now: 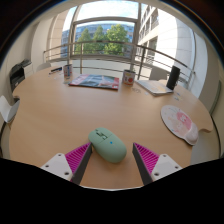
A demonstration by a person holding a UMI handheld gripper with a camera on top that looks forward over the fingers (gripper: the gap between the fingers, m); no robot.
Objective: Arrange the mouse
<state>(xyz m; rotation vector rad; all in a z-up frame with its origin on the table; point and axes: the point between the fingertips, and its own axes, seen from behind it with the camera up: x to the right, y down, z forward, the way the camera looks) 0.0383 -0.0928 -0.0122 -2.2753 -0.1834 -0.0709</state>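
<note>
Pale green rounded computer mouse (107,144) resting on light wooden tabletop (60,115), broad bare wood ahead and leftward, round white mouse pad (181,122) near right edge, between spread gripper (109,158) fingers, gaps both sides, pink pads (77,156) untouching.

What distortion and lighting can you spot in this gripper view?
Gripper view: fisheye bends the table edge and window frames into curves; daylight from the window is bright, nearly washing out the outside; the mouse, between the open tool's fingers, is evenly lit.
</note>
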